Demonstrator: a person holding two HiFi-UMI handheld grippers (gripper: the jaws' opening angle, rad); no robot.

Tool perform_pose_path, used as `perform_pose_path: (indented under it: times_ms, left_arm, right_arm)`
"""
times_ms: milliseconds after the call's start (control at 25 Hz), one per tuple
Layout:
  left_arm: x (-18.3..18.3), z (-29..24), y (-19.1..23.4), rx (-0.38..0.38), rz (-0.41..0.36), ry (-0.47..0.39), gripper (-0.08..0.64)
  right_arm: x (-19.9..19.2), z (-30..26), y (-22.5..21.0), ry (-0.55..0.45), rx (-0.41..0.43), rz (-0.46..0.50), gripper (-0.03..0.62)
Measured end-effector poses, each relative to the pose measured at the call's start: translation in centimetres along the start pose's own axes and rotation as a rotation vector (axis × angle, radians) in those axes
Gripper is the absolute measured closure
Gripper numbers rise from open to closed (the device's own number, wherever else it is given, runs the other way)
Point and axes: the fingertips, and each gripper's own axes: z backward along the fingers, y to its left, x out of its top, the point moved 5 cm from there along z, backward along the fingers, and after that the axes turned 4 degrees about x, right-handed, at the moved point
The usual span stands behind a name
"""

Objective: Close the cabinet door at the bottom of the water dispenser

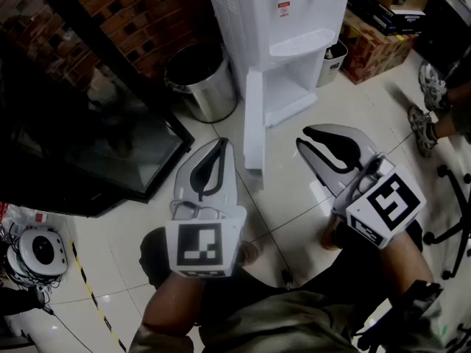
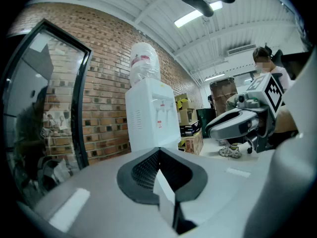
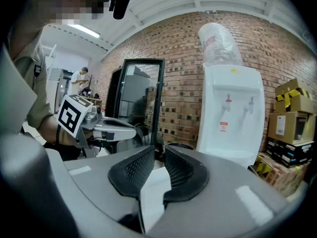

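Note:
The white water dispenser stands at the top of the head view. Its bottom cabinet door is swung out towards me, seen edge-on, and the compartment behind it shows. My left gripper hovers just left of the door's free edge, its pads meeting at the tips with nothing held. My right gripper hangs to the right of the door, jaws a little apart and empty. The left gripper view shows the left gripper facing the dispenser. In the right gripper view the right gripper faces the dispenser. The door is hidden in both.
A steel bin stands left of the dispenser, and a black glass-fronted cabinet lies further left. Cardboard boxes and a small white bin sit to the right. A person's shoes and a chair base are at the right edge.

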Motion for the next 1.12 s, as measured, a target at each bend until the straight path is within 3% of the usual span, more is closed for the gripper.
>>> perform_pose_path:
  times_ms: [240, 600, 1120]
  left_arm:
    - [-1.2, -0.5, 1.3, 0.04, -0.019, -0.011, 0.558]
    - [-3.4, -1.7, 4.5, 0.092, 0.011, 0.038, 0.558]
    - [-3.5, -2.1, 4.6, 0.064, 0.016, 0.033, 0.56]
  right_arm:
    - [-1.7, -3.0, 1.7, 0.079, 0.04, 0.03, 0.494]
    - [-4.8, -8.7, 4.0, 0.2, 0.13, 0.097, 0.469]
    - [-9.6, -11.8, 6.5, 0.404, 0.262, 0.134, 0.44]
